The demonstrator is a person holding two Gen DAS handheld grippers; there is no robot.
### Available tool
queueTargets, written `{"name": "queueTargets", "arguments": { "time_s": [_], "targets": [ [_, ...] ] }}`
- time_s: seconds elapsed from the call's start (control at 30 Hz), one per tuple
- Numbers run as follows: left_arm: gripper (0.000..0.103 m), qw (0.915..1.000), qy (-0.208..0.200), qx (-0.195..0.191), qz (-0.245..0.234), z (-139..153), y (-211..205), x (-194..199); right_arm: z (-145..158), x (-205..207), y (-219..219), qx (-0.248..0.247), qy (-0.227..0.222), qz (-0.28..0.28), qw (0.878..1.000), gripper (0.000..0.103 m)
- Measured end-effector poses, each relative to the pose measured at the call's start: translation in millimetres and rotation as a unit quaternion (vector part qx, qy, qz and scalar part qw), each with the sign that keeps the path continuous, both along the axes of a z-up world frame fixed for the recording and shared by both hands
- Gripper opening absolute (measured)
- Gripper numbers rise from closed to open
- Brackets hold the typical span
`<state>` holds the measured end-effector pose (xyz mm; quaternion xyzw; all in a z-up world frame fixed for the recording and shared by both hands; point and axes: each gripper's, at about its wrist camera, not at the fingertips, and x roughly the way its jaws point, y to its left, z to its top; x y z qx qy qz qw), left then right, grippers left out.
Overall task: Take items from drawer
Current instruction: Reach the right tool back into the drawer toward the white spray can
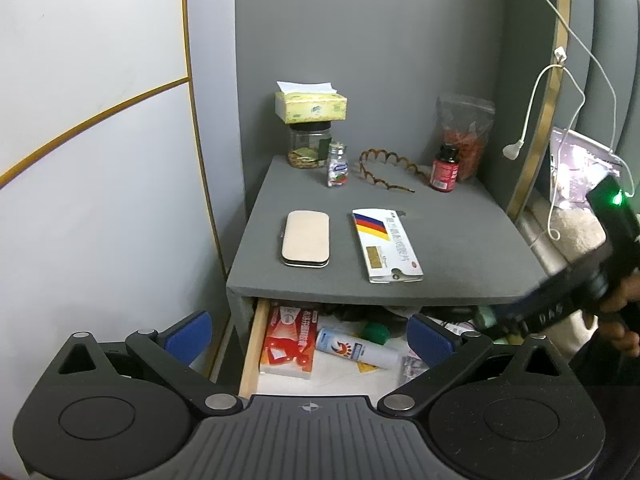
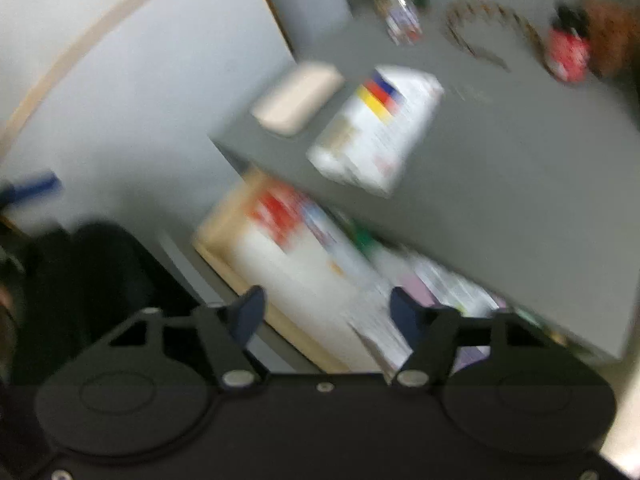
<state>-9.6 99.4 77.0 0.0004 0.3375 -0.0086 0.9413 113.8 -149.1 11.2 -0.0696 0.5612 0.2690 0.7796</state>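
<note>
left gripper (image 1: 308, 330): released, empty, over open drawer (image 1: 251, 354) | right gripper (image 2: 326, 312): parted, nothing between, blurred | drawer: red box (image 1: 289, 338) left, white tube (image 1: 356, 349) beside it

Both wrist views look down, close — share nightstand top (image 1: 460, 248), open drawer (image 2: 224, 240).

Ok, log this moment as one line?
drawer: open, items inside | left claw: open, empty | right claw: open, empty, over drawer | nightstand: two items out
</note>
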Motion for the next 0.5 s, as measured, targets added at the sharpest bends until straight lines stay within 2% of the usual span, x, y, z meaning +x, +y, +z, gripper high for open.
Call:
{"name": "queueTargets", "arguments": {
  "time_s": [0.07,0.23,0.27,0.4,0.5],
  "targets": [
    [0.103,1.0,0.003,0.003,0.0,-2.3,-0.6,-0.1,-13.9,3.8,-1.5,-0.035,0.012,0.008,0.999,0.04],
    [0.103,0.9999,0.006,0.009,-0.004,-5.5,-2.0,0.2,-39.9,12.9,15.5,-0.064,0.034,0.03,0.997,0.041],
    [0.103,0.9999,0.005,0.009,-0.003,-5.7,-1.6,0.3,-49.1,18.4,27.7,-0.081,0.035,0.04,0.995,0.042],
    [0.103,0.9999,0.008,0.006,0.004,-7.3,2.1,2.1,-57.8,28.4,56.1,-0.067,0.02,0.056,0.996,0.051],
    [0.103,0.9999,0.01,0.005,0.007,-8.6,3.9,3.2,-67.1,38.3,79.7,-0.052,0.006,0.074,0.996,0.052]
  ]
}}
